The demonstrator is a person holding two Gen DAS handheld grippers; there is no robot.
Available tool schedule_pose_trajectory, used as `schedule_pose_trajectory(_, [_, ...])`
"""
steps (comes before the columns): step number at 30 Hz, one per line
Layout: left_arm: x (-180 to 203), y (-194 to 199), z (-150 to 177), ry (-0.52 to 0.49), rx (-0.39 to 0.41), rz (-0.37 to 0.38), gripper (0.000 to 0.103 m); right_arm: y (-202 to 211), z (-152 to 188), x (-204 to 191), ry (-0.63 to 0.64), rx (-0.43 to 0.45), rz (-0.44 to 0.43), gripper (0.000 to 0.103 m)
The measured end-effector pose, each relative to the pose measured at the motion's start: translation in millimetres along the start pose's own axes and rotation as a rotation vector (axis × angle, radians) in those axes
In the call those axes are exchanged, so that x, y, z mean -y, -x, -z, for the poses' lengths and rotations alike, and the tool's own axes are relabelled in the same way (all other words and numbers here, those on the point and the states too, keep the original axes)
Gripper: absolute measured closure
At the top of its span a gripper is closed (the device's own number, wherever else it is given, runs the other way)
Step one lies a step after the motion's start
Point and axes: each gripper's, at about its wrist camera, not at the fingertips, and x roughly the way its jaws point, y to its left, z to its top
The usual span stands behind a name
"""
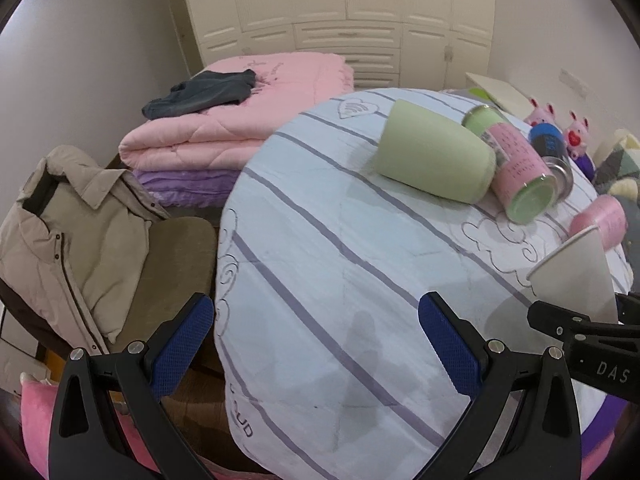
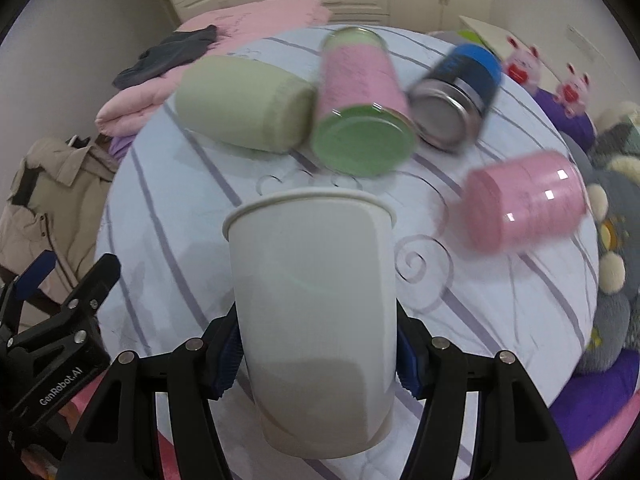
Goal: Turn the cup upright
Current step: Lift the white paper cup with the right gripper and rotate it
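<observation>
My right gripper (image 2: 316, 354) is shut on a white paper cup (image 2: 312, 300) and holds it above the striped bedding (image 2: 500, 300), rim pointing away from me. The same cup (image 1: 576, 276) shows at the right edge of the left wrist view, in the right gripper's black jaws. My left gripper (image 1: 316, 340) is open and empty over the bedding (image 1: 320, 240), left of the cup. Other cups lie on their sides further back: a plain green one (image 2: 240, 104), a pink-and-green one (image 2: 360, 112), a blue-and-steel one (image 2: 456, 96) and a pink one (image 2: 524, 204).
Folded pink quilts (image 1: 240, 120) with dark clothing (image 1: 204, 94) lie behind the bedding. A beige jacket (image 1: 68, 232) hangs on a chair at left. Plush toys (image 2: 612, 240) crowd the right side. A white wardrobe (image 1: 340, 12) fills the back wall.
</observation>
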Motion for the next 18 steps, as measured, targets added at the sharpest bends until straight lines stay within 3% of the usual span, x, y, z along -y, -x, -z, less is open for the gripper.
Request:
schedule_pose_trajectory(6, [5.0,0.7,4.8,-0.026,-0.007,0.001,0.0,0.3,8.7,10.6,-0.046,-0.018,0.031,0.037])
schedule_pose_trajectory(10, [6.1,3.5,6.6,-0.03,-0.004,-0.001,0.0,1.9,10.4,11.4,-0.044,-0.021,0.073,0.026])
schedule_pose_trajectory(18, [6.9,11.5,7.0,-0.029,0.009,0.001,0.0,1.1,15.4,9.7,-0.031,-0.036,0.068,0.026])
